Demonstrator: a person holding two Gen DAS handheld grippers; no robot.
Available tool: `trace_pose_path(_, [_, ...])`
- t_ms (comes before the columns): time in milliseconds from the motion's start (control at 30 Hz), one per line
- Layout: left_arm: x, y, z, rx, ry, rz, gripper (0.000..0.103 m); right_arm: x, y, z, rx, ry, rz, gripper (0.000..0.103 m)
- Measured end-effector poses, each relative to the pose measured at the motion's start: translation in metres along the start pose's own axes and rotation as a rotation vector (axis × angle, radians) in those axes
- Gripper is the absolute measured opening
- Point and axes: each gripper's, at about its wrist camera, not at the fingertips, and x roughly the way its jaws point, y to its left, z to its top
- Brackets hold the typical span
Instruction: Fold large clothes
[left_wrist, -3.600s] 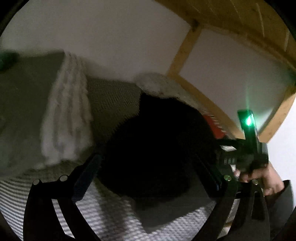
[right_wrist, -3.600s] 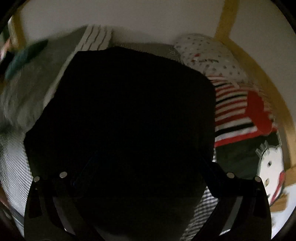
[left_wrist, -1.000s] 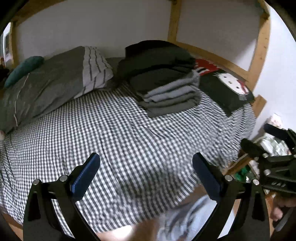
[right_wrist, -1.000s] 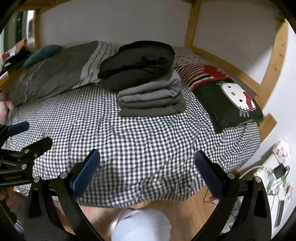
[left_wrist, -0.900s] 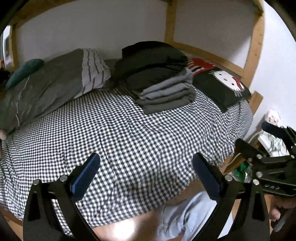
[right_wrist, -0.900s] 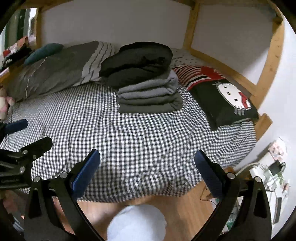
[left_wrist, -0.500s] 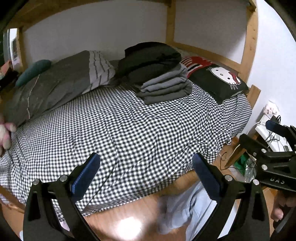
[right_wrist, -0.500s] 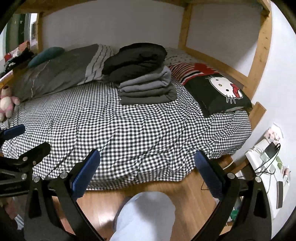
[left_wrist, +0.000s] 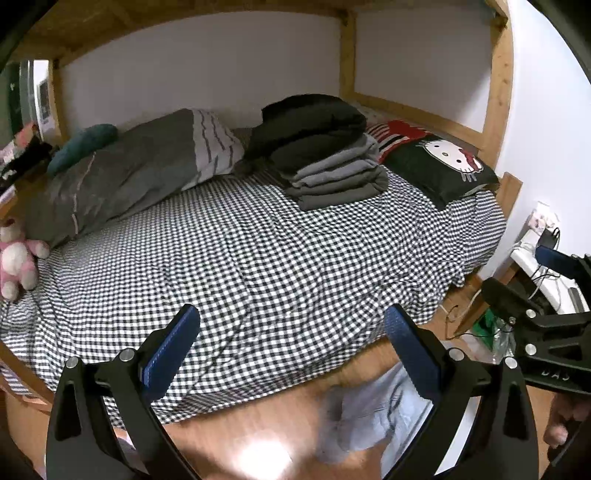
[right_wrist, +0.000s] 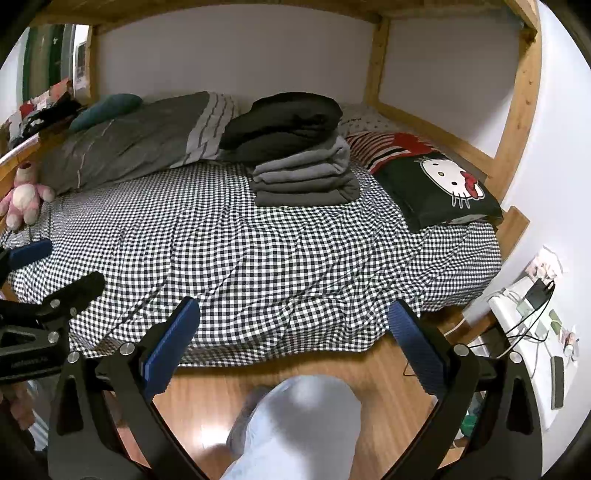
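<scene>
Your left gripper (left_wrist: 291, 343) hangs with its blue-padded fingers spread wide and nothing between them, out past the near edge of the bed (left_wrist: 258, 266), over the wooden floor (left_wrist: 229, 439). Your right gripper (right_wrist: 293, 345) is the same: jaws wide apart, empty, held off the near edge of the mattress. Each one shows at the side of the other's view, the right gripper at the right edge of the left wrist view and the left gripper at the left edge of the right wrist view.

The folded clothes (left_wrist: 325, 155) sit as one stack at the far side of the bed, resting on the black-and-white checked cover. The dark bulky pieces (right_wrist: 284, 118) are on top and the grey folded pieces (right_wrist: 306, 177) lie under them. Both grippers are well apart from the stack.

To the left of the stack lies a grey pillow (left_wrist: 122, 173) with a striped end, and a teal cushion (left_wrist: 81, 144) rests at its far left. To the right of the stack, a black cartoon-cat cushion (right_wrist: 439, 188) lies against the wooden frame. A pink plush toy (right_wrist: 24, 195) sits at the left edge of the bed.

Nothing on the bed is a container, so the clothes lie open on the cover. Your leg in light trousers (right_wrist: 295, 432) shows blurred low in the right wrist view, above the floor.
</scene>
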Motion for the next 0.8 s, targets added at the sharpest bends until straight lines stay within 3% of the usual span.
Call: trace_pose_path(800, [-0.0050,-0.0044,-0.0030,0.058,-0.008,0.092,0.098,-0.0085,-0.0018,-0.0030,-0.001,-0.007,0.008,0.100])
